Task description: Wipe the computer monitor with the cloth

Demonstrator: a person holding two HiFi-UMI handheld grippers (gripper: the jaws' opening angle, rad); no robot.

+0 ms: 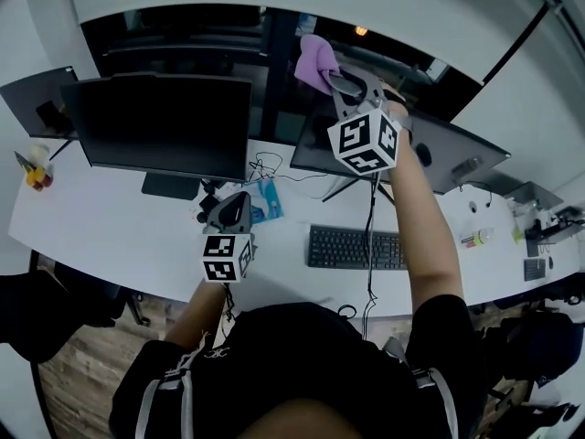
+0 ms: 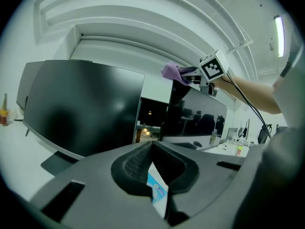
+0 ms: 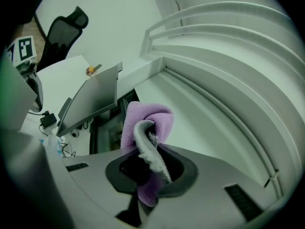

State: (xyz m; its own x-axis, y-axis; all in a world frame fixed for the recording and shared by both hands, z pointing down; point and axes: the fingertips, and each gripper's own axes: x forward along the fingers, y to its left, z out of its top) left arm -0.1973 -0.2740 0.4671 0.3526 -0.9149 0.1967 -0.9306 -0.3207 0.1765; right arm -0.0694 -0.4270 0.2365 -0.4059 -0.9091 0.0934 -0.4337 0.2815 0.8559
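Raised at arm's length, the right gripper point(image 3: 145, 165) had its jaws clamped on a bunched purple cloth point(image 3: 145, 120), with a pale, rough-edged hem of the fabric curling out between them. In the head view the cloth sat at the upper left corner of the right-hand monitor point(image 1: 457, 158) – right at its top edge, though whether it actually pressed on the frame could not be told. That dark screen leaned back on its stand above a black keyboard point(image 1: 355, 247) on the white desk point(image 1: 119, 236). A second, larger monitor point(image 1: 164, 126) stood to the left of it, upright and also dark. The left gripper point(image 2: 152, 147) was held low over the front of the desk, near the person's body and well apart from both screens; its jaws were closed tip to tip with nothing between them. Through the small gap below the tips only a blue-and-white packet point(image 1: 268, 201) lying on the desk showed – it was just beyond that gripper, near the larger monitor's foot.
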